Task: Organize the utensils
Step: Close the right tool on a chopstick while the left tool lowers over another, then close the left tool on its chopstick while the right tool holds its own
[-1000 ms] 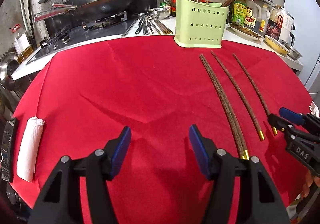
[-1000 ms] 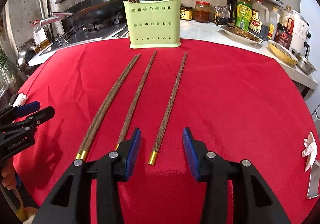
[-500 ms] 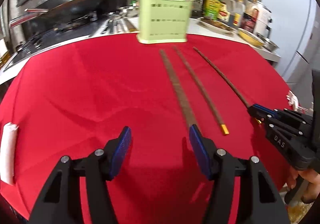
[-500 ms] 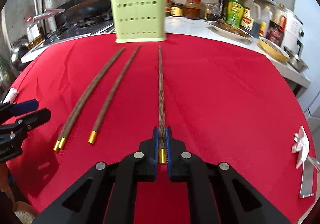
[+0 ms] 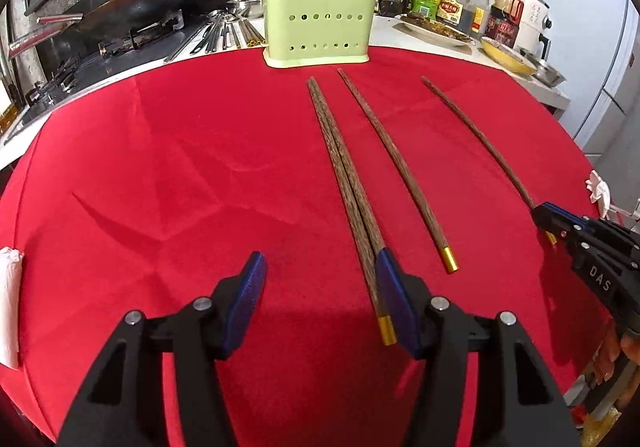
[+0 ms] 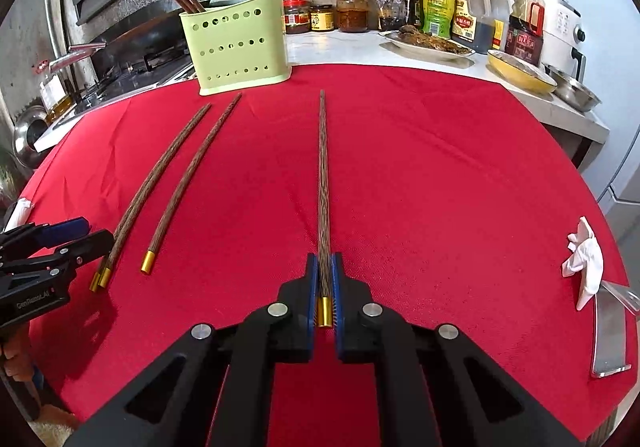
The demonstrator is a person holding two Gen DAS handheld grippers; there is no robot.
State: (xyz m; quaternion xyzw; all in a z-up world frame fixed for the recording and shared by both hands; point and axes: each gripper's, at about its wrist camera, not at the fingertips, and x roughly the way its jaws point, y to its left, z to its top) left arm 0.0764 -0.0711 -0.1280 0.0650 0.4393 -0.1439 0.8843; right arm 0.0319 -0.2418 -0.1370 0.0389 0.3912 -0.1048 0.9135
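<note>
Wooden chopstick pinched level in right tool (left tool agape).

Both wrist views low over the red cloth, facing the green holder, shared

We see a red-clothed table — three wooden chopsticks lie on it. A green utensil holder stands at its far edge — crumpled tissue right.

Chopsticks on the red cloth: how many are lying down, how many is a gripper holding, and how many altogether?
Lying loose: 3, a touching pair and a single chopstick
Held by the right gripper: 1, the held chopstick
Total: 4
</note>
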